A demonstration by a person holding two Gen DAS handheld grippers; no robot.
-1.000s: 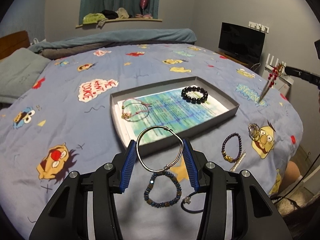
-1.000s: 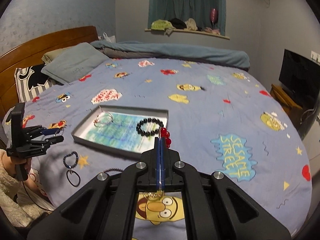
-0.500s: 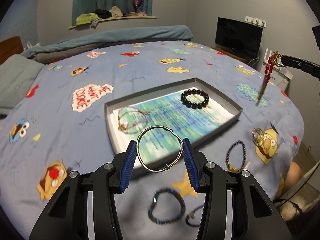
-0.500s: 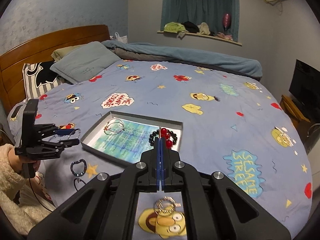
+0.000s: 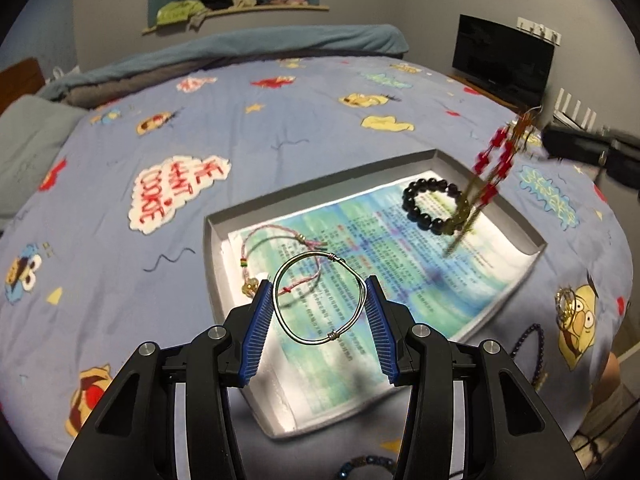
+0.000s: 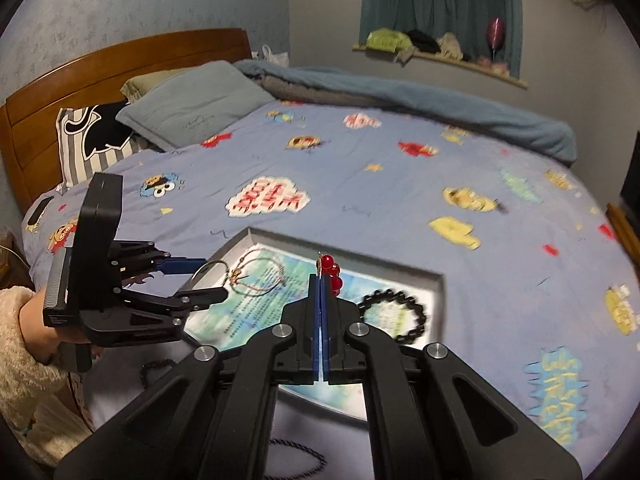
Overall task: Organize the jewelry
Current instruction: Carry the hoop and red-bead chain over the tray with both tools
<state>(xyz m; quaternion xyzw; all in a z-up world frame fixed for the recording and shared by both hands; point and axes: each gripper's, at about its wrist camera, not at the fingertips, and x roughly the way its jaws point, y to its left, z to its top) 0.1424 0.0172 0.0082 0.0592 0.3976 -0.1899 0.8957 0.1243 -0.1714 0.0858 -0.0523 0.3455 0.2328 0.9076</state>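
Note:
My left gripper (image 5: pixel 319 298) is shut on a silver wire bangle (image 5: pixel 320 332) and holds it above the near left part of the grey tray (image 5: pixel 212 264). In the tray lie a pink cord bracelet (image 5: pixel 272 236) and a black bead bracelet (image 5: pixel 430 204) on a printed sheet. My right gripper (image 6: pixel 321 280) is shut on a red bead necklace (image 6: pixel 331 272), which dangles over the tray's right side in the left wrist view (image 5: pixel 490 172). The left gripper with the bangle (image 6: pixel 208 270) also shows in the right wrist view.
The tray lies on a blue cartoon-print bedspread (image 5: pixel 120 152). Loose pieces lie near it: a gold ring cluster (image 5: pixel 566 306), a dark bead bracelet (image 5: pixel 534 344) and a blue bead bracelet (image 5: pixel 362 466). Pillows (image 6: pixel 192 104) and a wooden headboard (image 6: pixel 120 60) stand behind, a TV (image 5: pixel 502 64) to the right.
Both grippers have moved in over the tray. The left one carried the bangle forward off the bedspread; the right one brought the red necklace from the bed's right edge to above the black bracelet.

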